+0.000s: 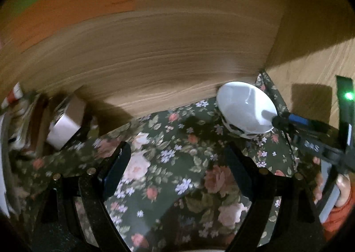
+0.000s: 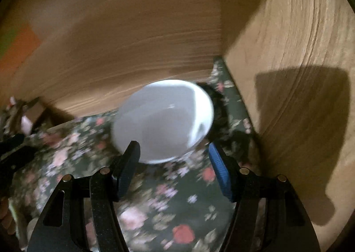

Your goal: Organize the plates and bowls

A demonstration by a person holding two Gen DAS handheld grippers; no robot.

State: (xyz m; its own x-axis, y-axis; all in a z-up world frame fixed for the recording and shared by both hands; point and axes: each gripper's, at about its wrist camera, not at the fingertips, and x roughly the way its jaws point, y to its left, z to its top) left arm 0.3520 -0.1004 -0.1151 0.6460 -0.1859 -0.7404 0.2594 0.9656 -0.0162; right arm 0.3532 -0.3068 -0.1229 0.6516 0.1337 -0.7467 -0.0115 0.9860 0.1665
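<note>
A white ceramic bowl [image 2: 164, 118] sits on the floral-clothed worktop [image 1: 177, 163] in a corner of wood-grain panels [image 1: 155, 52]. The right hand-held gripper [image 2: 175, 158] hovers at its near rim, jaws apart; the left hand-held gripper [image 1: 177, 161] stands wide open, empty.

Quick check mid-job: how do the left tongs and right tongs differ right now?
The left tongs stand wider apart than the right tongs. The left tongs have only the floral cloth between them, while the right tongs have the white bowl at their tips; whether they grip it is unclear. Both are black with blue pads and point down at the cloth.
</note>
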